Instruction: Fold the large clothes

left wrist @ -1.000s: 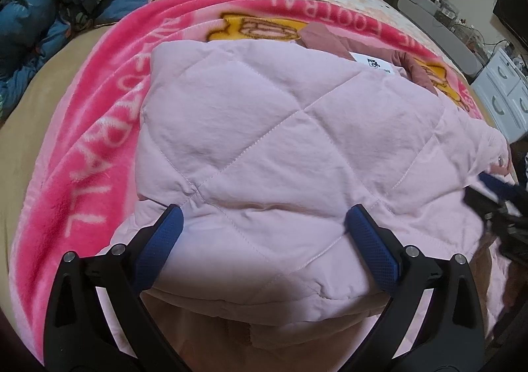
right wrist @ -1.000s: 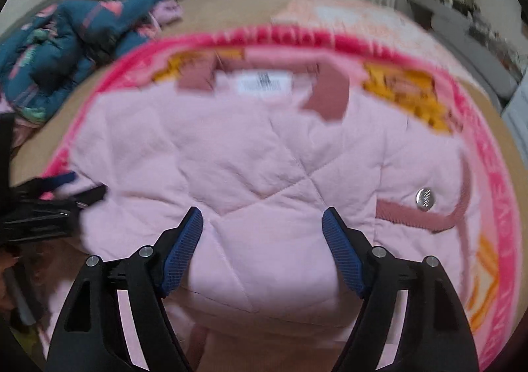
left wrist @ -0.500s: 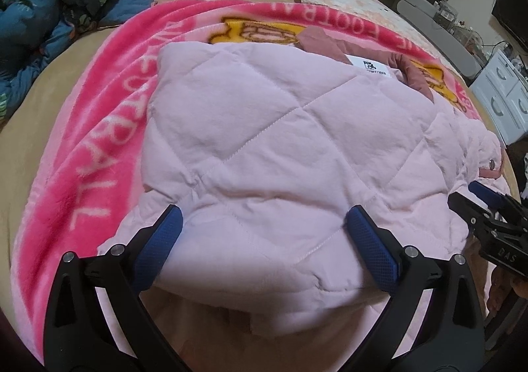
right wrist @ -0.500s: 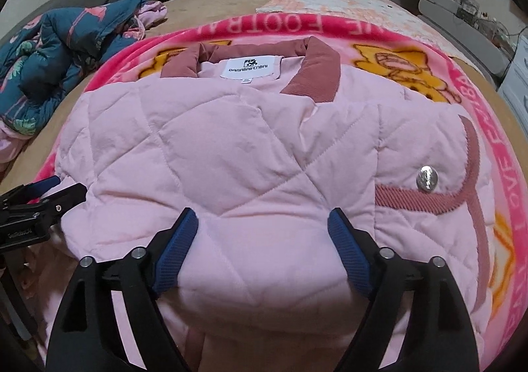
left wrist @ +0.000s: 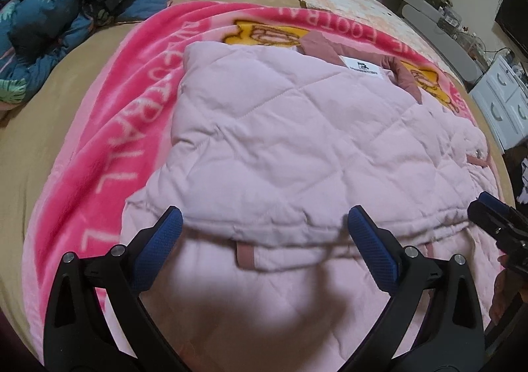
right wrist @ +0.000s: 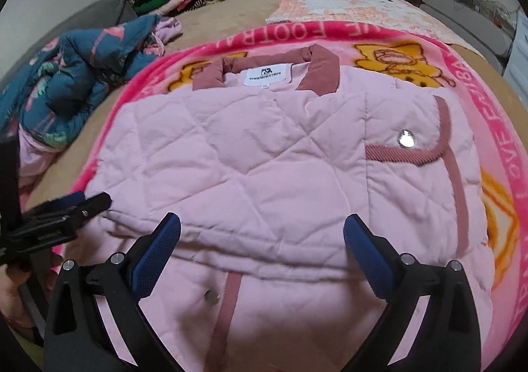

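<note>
Left gripper (left wrist: 264, 233) and right gripper (right wrist: 262, 233) both held side by side, near level, jaws spread wide apart, nothing gripped between the blue pads.

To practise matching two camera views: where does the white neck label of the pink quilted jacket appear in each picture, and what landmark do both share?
Left wrist view: white neck label sits upper right of centre, between the dusty-rose collar flaps.
Right wrist view: the label sits upper centre, just below the collar's back edge.
Shared landmark: the crumpled dark blue patterned quilt, upper left in both.
</note>
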Action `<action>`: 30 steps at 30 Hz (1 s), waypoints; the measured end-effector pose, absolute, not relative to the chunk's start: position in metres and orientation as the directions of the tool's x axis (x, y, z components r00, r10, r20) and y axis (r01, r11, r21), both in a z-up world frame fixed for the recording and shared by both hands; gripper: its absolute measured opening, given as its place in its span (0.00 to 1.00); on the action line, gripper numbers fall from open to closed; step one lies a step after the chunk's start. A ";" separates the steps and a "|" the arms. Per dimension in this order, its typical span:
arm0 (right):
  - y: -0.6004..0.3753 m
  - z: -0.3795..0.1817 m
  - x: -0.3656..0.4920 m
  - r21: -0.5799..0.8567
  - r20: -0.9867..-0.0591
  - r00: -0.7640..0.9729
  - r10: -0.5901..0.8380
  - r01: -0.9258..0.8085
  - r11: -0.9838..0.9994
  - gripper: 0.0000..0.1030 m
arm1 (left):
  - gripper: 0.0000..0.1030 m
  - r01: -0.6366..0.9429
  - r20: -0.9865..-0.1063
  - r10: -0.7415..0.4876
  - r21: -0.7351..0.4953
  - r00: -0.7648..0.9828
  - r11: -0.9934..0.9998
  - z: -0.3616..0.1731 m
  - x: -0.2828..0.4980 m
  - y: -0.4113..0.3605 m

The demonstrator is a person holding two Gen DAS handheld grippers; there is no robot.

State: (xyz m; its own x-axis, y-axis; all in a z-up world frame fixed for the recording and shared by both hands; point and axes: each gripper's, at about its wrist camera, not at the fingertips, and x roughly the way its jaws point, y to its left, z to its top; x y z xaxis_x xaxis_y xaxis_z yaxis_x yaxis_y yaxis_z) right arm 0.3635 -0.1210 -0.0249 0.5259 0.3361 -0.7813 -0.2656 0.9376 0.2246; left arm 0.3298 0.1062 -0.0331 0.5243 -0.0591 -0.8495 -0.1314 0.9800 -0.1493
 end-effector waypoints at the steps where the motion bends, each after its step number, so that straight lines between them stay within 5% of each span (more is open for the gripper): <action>1: -0.123 -0.022 0.361 0.224 -0.778 0.530 0.337 -0.267 0.937 0.96 | 0.91 -0.127 -0.849 -0.055 -0.142 0.525 0.982 -0.031 0.327 0.104; 30: -0.173 0.081 0.275 0.164 -0.637 0.702 0.318 -0.279 0.946 0.96 | 0.91 -0.037 -0.736 -0.068 -0.125 0.674 0.991 0.079 0.244 0.049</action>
State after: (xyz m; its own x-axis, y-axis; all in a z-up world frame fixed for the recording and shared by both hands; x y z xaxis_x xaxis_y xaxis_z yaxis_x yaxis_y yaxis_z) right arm 0.2747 -0.1729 0.0812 0.7020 0.3180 -0.6372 -0.2795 0.9460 0.1642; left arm 0.2438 0.0486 0.0786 0.6739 -0.0682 -0.7357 -0.0367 0.9914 -0.1255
